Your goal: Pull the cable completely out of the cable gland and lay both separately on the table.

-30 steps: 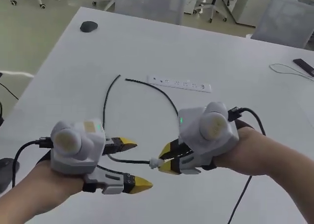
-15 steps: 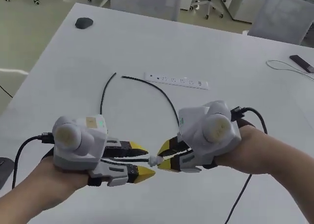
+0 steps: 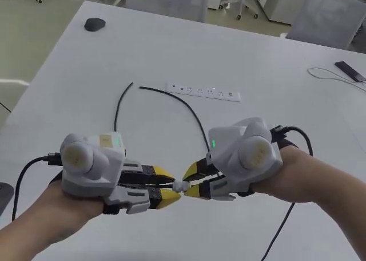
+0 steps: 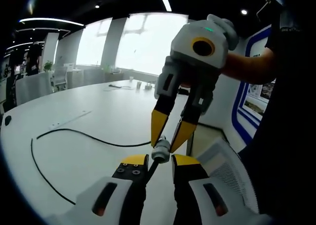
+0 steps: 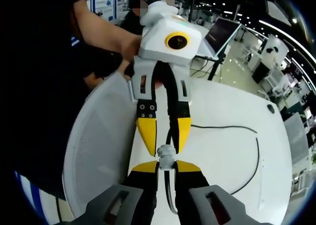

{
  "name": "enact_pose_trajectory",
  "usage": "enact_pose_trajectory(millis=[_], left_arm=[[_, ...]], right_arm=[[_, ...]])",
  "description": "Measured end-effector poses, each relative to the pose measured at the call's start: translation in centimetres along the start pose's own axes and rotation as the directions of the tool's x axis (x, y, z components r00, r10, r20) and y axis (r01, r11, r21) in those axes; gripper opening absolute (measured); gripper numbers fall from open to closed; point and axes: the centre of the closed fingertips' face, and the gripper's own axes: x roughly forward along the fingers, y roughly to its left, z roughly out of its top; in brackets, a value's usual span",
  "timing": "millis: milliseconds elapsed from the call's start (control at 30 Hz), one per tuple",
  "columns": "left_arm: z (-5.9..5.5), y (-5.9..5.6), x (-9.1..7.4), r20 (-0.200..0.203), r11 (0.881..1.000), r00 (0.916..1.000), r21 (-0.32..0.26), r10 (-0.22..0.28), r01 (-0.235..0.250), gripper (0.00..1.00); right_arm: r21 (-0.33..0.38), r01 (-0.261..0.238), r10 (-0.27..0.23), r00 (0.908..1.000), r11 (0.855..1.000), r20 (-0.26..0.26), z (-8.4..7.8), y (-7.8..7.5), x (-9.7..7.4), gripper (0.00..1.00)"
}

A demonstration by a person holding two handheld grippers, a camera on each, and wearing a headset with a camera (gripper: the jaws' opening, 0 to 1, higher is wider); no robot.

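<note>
Tools meet tip to tip over the near middle of the pale grey counter [image 3: 171, 49], one in each of the person's hands. The right tool [image 3: 190, 182], coming in from the right, is clenched on a small white cable gland [image 3: 182, 186], pinched between its yellow tips. The left tool [image 3: 167, 186], coming in from the left, points straight at the gland. Its jaws sit close on either side of the black cable [image 3: 189, 109] just beside the gland. The right gripper view shows a gap wider than the cable between them, so this tool is not clamped. Farther out, the cable lies on the counter in two curved stretches, and its ends rest near each other by the left end of a white power strip [image 3: 203, 93]. A dark mouse [image 3: 94, 24] sits at the far left corner, well apart. Office chairs [image 3: 166, 0] stand beyond the far edge.
</note>
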Motion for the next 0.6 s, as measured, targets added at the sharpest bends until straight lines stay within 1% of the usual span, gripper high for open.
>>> enact_pose_trajectory(millis=[33, 167, 267, 367, 433, 467, 533, 600], left_arm=[[-0.01, -0.02, 0.02, 0.0, 1.0, 1.0, 0.01, -0.001, 0.001, 0.17], [-0.07, -0.45, 0.19, -0.003, 0.999, 0.9999, 0.032, -0.01, 0.011, 0.16], [-0.18, -0.59, 0.32, -0.007, 0.998, 1.0, 0.055, -0.002, 0.003, 0.16], [-0.21, -0.61, 0.36, -0.012, 0.996, 0.9999, 0.093, 0.009, -0.008, 0.16], [-0.15, -0.47, 0.35, -0.016, 0.997, 0.9998, 0.08, 0.014, -0.013, 0.16], [-0.11, -0.44, 0.35, -0.016, 0.996, 0.9998, 0.083, 0.015, -0.014, 0.16], [0.05, -0.34, 0.35, -0.014, 0.996, 0.9997, 0.087, 0.022, -0.021, 0.15], [0.29, -0.35, 0.34, -0.012, 0.997, 0.9998, 0.069, 0.017, -0.016, 0.15]], right_arm=[[-0.007, -0.003, 0.003, 1.0, 1.0, -0.001, -0.05, 0.07, 0.0, 0.06], [-0.021, -0.011, 0.011, 0.9999, 1.0, 0.0, -0.25, 0.26, -0.01, 0.06], [-0.051, -0.013, 0.013, 0.9999, 0.999, 0.001, -0.42, 0.44, 0.04, 0.07], [-0.069, -0.007, 0.007, 1.0, 0.998, 0.005, -0.44, 0.46, 0.02, 0.07], [-0.076, -0.002, 0.003, 1.0, 0.997, 0.009, -0.47, 0.41, 0.03, 0.07], [-0.08, 0.004, -0.003, 0.9999, 0.997, 0.013, -0.48, 0.33, -0.01, 0.07], [-0.07, 0.017, -0.015, 0.9996, 0.997, 0.022, -0.44, 0.11, -0.09, 0.07], [-0.063, 0.017, -0.015, 0.9992, 0.998, 0.037, -0.49, 0.05, -0.32, 0.08]])
